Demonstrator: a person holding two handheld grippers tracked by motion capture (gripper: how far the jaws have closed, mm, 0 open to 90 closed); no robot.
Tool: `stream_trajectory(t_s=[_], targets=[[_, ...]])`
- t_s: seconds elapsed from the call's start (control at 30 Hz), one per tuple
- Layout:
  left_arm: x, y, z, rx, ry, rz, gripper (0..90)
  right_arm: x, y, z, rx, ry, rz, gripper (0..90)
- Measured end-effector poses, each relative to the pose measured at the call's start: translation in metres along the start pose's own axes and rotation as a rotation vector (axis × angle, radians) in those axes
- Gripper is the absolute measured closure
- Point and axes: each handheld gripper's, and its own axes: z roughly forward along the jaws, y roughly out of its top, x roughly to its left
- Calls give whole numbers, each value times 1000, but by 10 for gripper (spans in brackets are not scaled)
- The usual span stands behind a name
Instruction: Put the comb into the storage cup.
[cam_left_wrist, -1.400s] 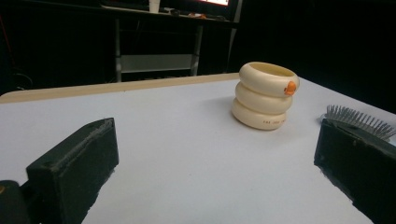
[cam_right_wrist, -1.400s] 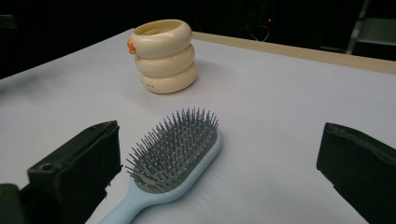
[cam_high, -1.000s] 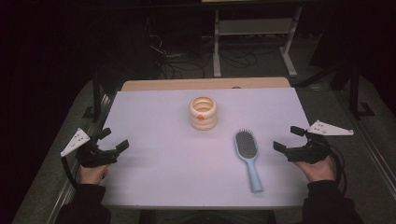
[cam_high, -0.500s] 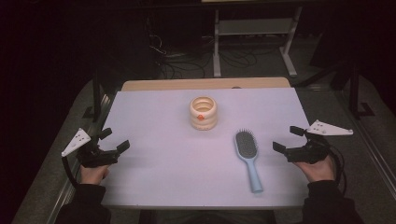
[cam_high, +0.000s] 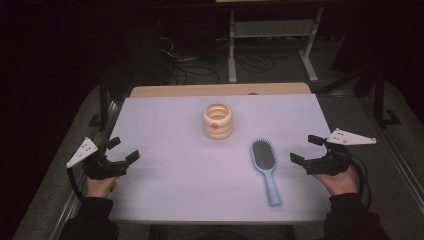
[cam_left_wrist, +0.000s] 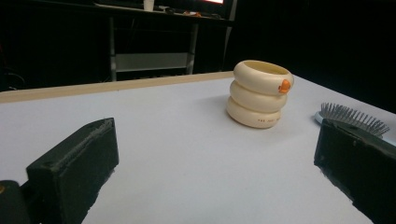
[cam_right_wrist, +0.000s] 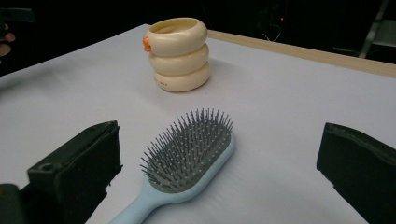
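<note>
A cream ringed cup (cam_high: 217, 120) with an orange spot stands upright on the white table top (cam_high: 170, 175), toward the back middle. A light blue hairbrush (cam_high: 265, 167) lies bristles up to its right, handle toward the person. My right gripper (cam_high: 306, 149) is held open just right of the brush head, apart from it; in the right gripper view the hairbrush (cam_right_wrist: 187, 158) lies between the spread jaws, the cup (cam_right_wrist: 179, 53) beyond. My left gripper (cam_high: 123, 150) stands open near the table's left edge, empty; its view shows the cup (cam_left_wrist: 259, 93) and the brush bristles (cam_left_wrist: 352, 119).
A wooden strip (cam_high: 220, 90) runs along the table's far edge. Behind it in the dark are a metal rack (cam_high: 272, 30) and cables on the floor (cam_high: 200, 70). A black post (cam_high: 103, 95) stands by the left back corner.
</note>
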Motion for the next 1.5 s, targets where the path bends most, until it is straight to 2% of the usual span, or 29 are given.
stream_trajectory(t_s=[0.5,1.5], targets=[[0,0,1,8,0,2,0,12,5,6,23,54,-33,0],[0,0,1,9,-4,0,0,32,7,21,100,111,-101,0]])
